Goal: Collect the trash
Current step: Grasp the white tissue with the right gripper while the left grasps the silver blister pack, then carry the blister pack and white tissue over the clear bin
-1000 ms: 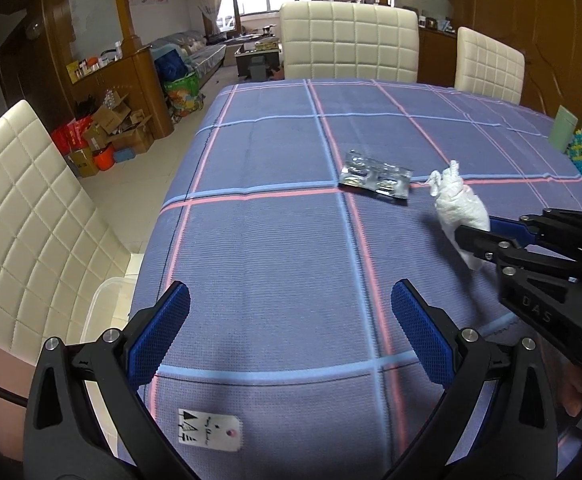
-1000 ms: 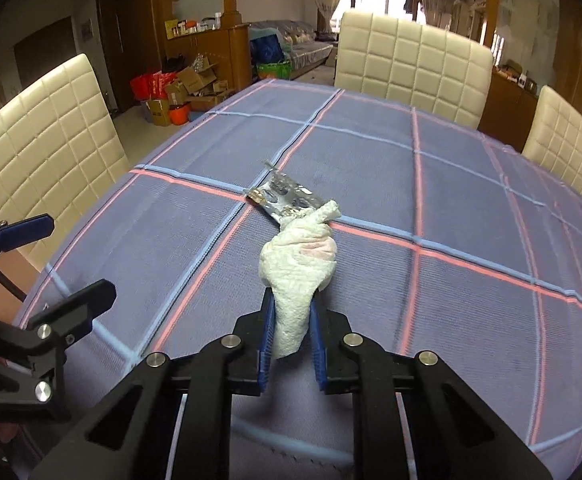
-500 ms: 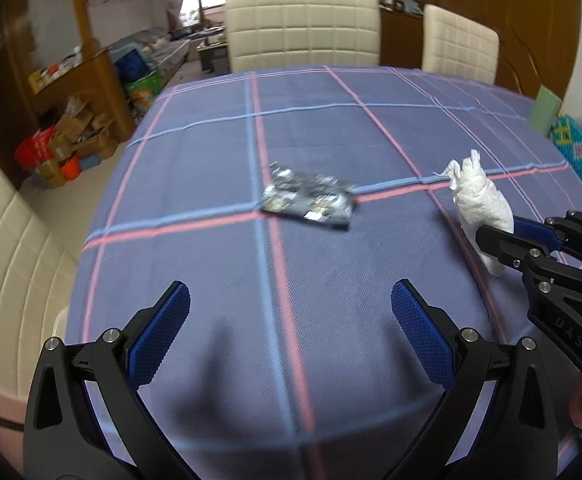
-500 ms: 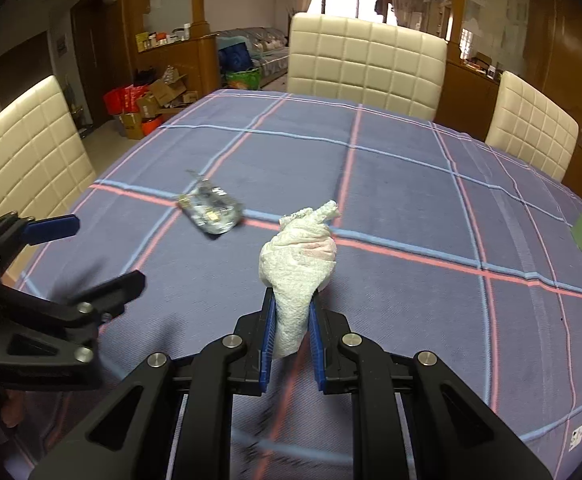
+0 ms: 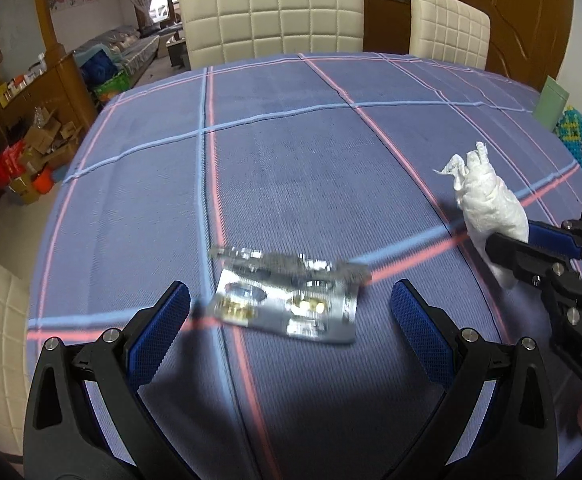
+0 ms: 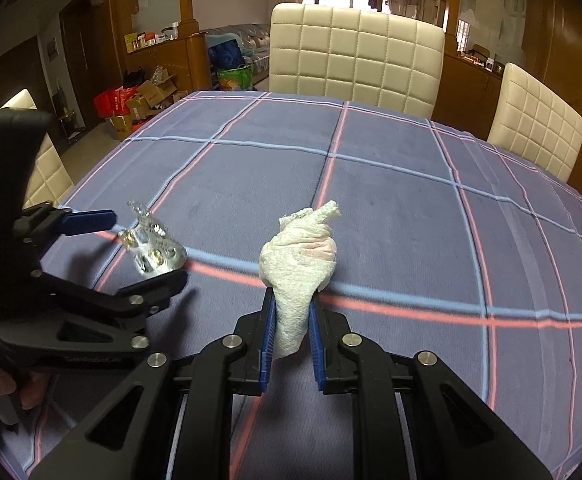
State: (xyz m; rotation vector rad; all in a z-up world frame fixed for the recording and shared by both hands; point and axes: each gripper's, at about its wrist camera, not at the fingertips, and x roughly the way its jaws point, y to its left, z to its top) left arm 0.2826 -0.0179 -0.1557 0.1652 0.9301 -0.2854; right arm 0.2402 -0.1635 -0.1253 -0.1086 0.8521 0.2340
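Tissue wad (image 6: pixel 297 264), crumpled and white, sits clamped between the blue pads of your right gripper (image 6: pixel 290 332), its twisted top sticking up just ahead of the fingertips, clear of the tablecloth (image 6: pixel 391 208). From your left gripper (image 5: pixel 290 312) the same wad (image 5: pixel 491 204) shows off to the right side, near but apart. Your left gripper's fingers stand wide apart, holding nothing. Just ahead of them, between the two pads, an empty silver blister pack (image 5: pixel 287 300) lies flat on the blue plaid cloth where a pink and a blue stripe cross; it is motion-blurred. Farther ahead the cloth runs bare to the far edge, where two cream quilted chairs (image 5: pixel 271 8) stand.
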